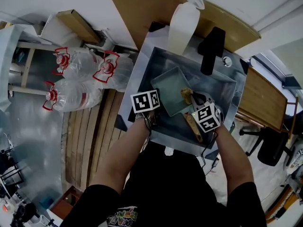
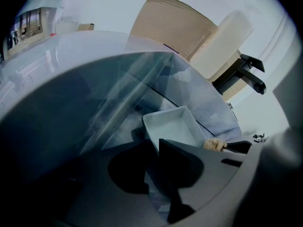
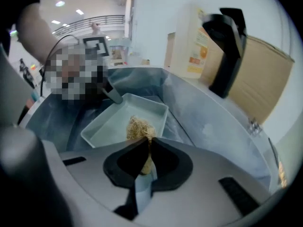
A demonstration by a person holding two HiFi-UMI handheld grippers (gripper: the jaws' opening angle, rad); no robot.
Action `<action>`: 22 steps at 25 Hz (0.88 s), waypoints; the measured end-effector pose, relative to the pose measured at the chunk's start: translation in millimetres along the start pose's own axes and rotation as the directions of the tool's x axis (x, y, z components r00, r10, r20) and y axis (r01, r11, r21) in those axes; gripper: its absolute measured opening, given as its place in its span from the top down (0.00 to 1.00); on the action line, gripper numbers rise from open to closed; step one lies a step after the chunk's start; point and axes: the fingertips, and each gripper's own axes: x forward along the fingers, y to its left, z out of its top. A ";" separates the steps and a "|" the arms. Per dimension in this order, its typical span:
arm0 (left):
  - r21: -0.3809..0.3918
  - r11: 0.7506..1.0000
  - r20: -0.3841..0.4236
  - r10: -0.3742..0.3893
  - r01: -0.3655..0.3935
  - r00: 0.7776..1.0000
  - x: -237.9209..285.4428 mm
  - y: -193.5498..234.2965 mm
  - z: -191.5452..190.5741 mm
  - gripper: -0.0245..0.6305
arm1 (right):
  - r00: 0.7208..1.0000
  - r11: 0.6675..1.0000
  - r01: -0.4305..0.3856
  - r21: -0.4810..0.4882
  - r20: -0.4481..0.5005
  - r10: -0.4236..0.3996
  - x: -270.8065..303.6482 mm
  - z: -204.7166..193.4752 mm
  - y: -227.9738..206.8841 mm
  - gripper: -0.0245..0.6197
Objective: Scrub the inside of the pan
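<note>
Our left gripper (image 2: 155, 143) pinches the pan (image 2: 175, 126) rim, right gripper (image 3: 148, 141) clamps one brush (image 3: 136, 126). We count three water jugs (image 1: 71, 63); the bottle (image 3: 189, 41) label's unreadable.

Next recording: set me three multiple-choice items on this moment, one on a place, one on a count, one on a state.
1. Where is the pan?
A) inside the sink
B) on the sink's rim
C) outside the sink, to its left

2. How many water bottles lie beside the sink?
A) one
B) three
C) five

3. What state is the right gripper in?
A) open and empty
B) shut on the brush
C) open around the brush

Answers:
1 A, the head view shows the pan down in the steel basin.
2 B, three red-capped bottles show at the left.
3 B, its fingers close on the brush handle, with the bristles over the pan.
</note>
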 end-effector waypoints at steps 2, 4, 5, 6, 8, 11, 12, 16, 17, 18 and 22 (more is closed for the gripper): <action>0.000 1.000 0.000 -0.001 0.001 1.000 0.0 0.0 0.0 0.86 | 1.000 0.987 -0.017 -0.159 0.003 0.018 -2.5 3.9 7.9 0.92; -0.002 1.000 0.001 -0.002 0.002 1.000 0.5 -0.4 -0.3 0.86 | 0.999 0.946 -0.038 -0.321 -0.010 0.037 -2.9 5.8 15.9 0.92; -0.002 1.000 0.001 -0.002 0.002 1.000 0.7 -0.5 -0.4 0.86 | 0.998 0.915 -0.055 -0.400 -0.023 0.050 -2.5 5.7 20.8 0.92; -0.002 1.000 0.002 -0.002 0.002 1.000 0.8 -0.6 -0.5 0.86 | 0.997 0.879 -0.076 -0.470 -0.040 0.065 -1.9 4.9 26.4 0.92; -0.002 1.000 0.001 -0.002 0.002 1.000 0.5 -0.5 -0.8 0.86 | 0.992 0.811 -0.127 -0.571 -0.078 0.100 -0.4 2.4 38.9 0.92; -0.003 1.000 0.000 -0.002 0.002 1.000 -0.2 -0.4 -0.6 0.86 | 0.981 0.736 -0.196 -0.648 -0.129 0.147 1.9 -0.3 54.6 0.92; -0.003 1.000 0.000 -0.002 0.002 1.000 -0.5 -0.6 -0.4 0.86 | 0.977 0.717 -0.213 -0.663 -0.143 0.159 2.6 -1.4 58.5 0.92; -0.004 1.000 0.001 -0.001 0.001 1.000 -1.8 -1.8 1.0 0.86 | 0.960 0.651 -0.278 -0.706 -0.193 0.201 2.8 -8.1 73.4 0.92; -0.003 1.000 0.001 0.000 0.000 1.000 -1.5 -1.6 1.0 0.86 | 0.956 0.636 -0.293 -0.714 -0.205 0.211 2.2 -10.3 77.2 0.92; -0.004 1.000 0.002 0.000 0.000 1.000 -1.5 -1.6 1.0 0.86 | 0.952 0.621 -0.307 -0.721 -0.215 0.220 1.5 -12.2 81.0 0.92; -0.003 1.000 0.003 0.000 0.000 1.000 -0.4 -0.9 0.8 0.86 | 0.936 0.577 -0.345 -0.740 -0.229 0.266 -1.2 -11.7 101.3 0.92</action>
